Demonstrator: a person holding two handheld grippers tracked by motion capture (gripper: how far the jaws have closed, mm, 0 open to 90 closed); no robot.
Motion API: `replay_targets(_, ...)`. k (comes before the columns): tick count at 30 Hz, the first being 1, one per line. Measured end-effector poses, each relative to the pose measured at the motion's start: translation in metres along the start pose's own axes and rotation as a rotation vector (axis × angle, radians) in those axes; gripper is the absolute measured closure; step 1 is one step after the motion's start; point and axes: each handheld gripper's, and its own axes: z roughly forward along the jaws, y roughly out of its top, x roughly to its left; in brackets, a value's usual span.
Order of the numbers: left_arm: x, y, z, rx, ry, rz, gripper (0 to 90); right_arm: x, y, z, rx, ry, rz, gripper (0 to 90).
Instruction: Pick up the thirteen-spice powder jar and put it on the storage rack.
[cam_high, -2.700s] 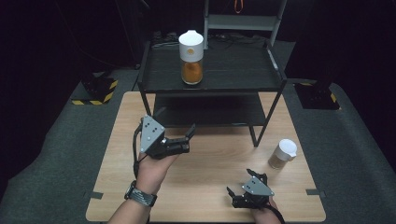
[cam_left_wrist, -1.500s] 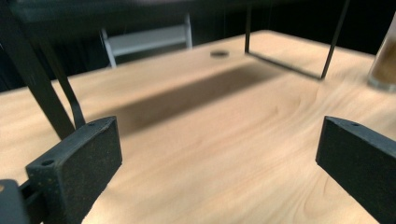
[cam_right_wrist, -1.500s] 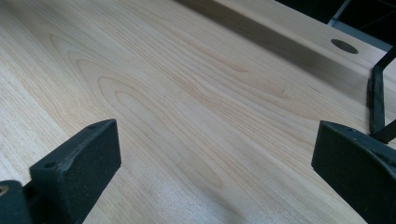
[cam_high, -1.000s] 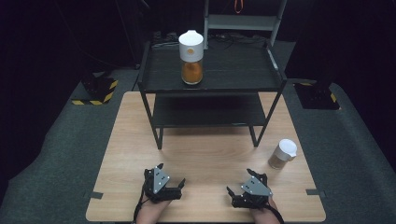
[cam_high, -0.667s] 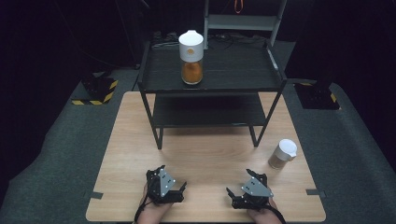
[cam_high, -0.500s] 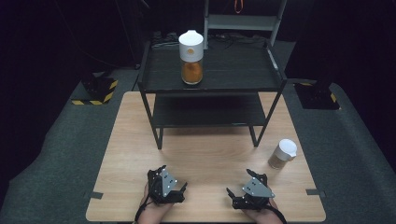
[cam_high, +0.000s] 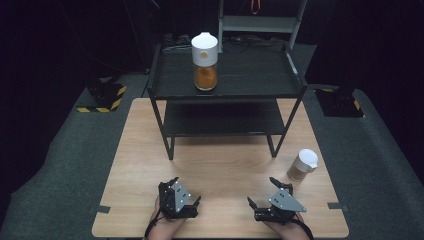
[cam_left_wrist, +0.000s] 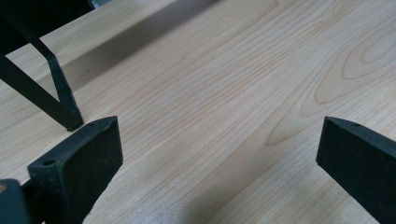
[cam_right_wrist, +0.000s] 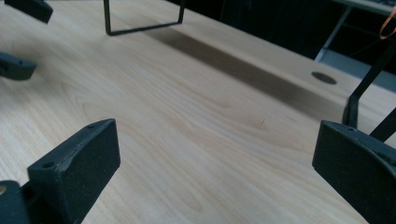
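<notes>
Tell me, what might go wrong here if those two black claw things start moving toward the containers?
The tall jar with the white cap stands on the rack's top shelf, well above the table; a clumsy nudge could probably topple it off. The small cup sits close to the wooden table's right edge, so the open right gripper could push it over the side. The rack's thin legs might also snag the open left gripper as it reaches in.

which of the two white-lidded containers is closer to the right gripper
The small cup on the table, just beyond the right gripper. The taller jar stands far off on the shelf's top.
</notes>
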Motion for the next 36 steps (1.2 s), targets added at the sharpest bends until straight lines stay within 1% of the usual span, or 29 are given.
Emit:
replay_targets(3,0.000,0.000,0.000,0.000,-0.001,-0.003,0.5,-0.002,0.001,-0.002,-0.011,-0.008,0.008,0.0)
replay_targets(5,0.001,0.000,0.000,0.000,-0.002,-0.006,0.5,-0.004,0.001,-0.005,-0.026,-0.023,0.017,0.0)
replay_targets(8,0.002,-0.001,0.000,-0.005,-0.005,-0.012,0.5,-0.008,0.004,-0.009,-0.031,-0.027,0.022,0.0)
replay_targets(10,0.002,-0.002,-0.001,-0.009,-0.007,-0.018,0.5,-0.010,0.005,-0.011,-0.039,-0.032,0.034,0.0)
replay_targets(13,0.003,-0.002,-0.001,-0.009,-0.008,-0.019,0.5,-0.014,0.005,-0.015,-0.058,-0.038,0.049,0.0)
replay_targets(17,0.003,-0.002,-0.001,-0.010,-0.010,-0.016,0.5,-0.017,0.007,-0.019,-0.073,-0.056,0.053,0.0)
replay_targets(20,0.003,-0.002,-0.001,-0.012,-0.014,-0.008,0.5,-0.020,0.008,-0.023,-0.085,-0.079,0.060,0.0)
replay_targets(22,0.003,-0.002,-0.001,-0.013,-0.015,-0.006,0.5,-0.021,0.009,-0.028,-0.088,-0.105,0.053,0.0)
replay_targets(23,0.003,-0.002,-0.001,-0.013,-0.015,-0.007,0.5,-0.021,0.009,-0.028,-0.088,-0.105,0.053,0.0)
replay_targets(26,0.003,-0.002,-0.001,-0.012,-0.015,-0.010,0.5,-0.025,0.009,-0.032,-0.097,-0.126,0.059,0.0)
replay_targets(36,0.003,-0.002,-0.001,-0.013,-0.018,-0.001,0.5,-0.033,0.007,-0.046,-0.114,-0.204,0.064,0.0)
